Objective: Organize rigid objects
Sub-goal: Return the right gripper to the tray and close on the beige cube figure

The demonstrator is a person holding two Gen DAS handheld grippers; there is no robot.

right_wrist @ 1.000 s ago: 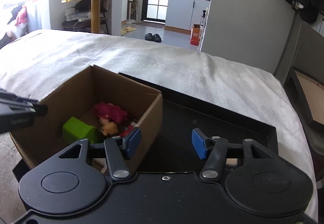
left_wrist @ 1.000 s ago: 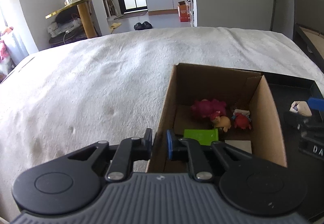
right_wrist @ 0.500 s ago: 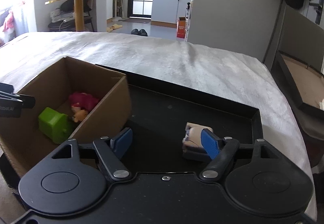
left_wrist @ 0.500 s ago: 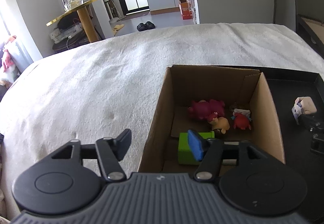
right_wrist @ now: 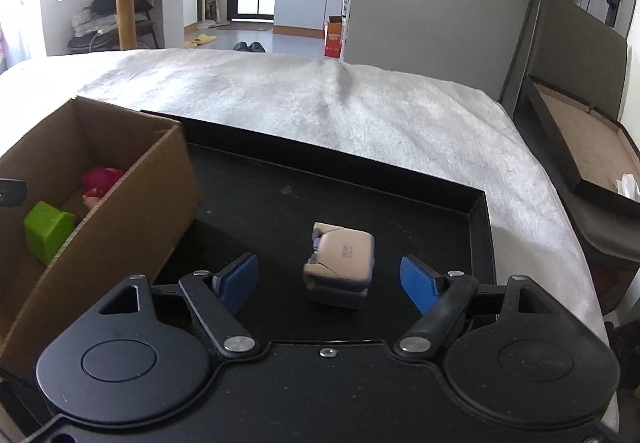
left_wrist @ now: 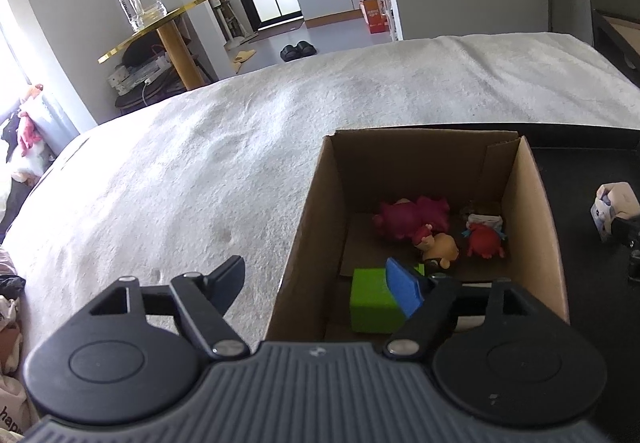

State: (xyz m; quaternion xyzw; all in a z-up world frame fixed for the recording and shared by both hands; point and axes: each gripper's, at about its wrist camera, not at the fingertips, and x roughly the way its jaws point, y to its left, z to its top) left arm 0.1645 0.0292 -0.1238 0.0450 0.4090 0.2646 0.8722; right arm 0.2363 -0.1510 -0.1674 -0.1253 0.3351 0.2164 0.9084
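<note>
- Our right gripper (right_wrist: 328, 281) has its jaws spread wide and holds nothing; the beige folded block (right_wrist: 340, 263) sits between the two blue pads on the black tray (right_wrist: 482, 227), touching neither
- If we close from this pose, one pad may meet the block first and shove it sideways over the smooth tray floor, so the grip lands off-centre
- The block looks like stacked hinged pieces, though the view is too soft for us to be sure; a squeeze across a loose layer could make it splay or slip out during the lift
- The cardboard box (right_wrist: 132, 203) stands just left of the block, and its near wall is high; a low carry would clip the rim and knock the block loose or push the box along the tray
- Our left gripper (left_wrist: 320, 283) is also wide open and empty, straddling the left wall of the box, one finger outside over the white bedcover (left_wrist: 200, 183), the other inside above the green block (left_wrist: 372, 303)
- Should it drop or shut here, it would pinch the wall, or disturb the pink figure (left_wrist: 412, 217) and red crab toy (left_wrist: 484, 241) already stored
</note>
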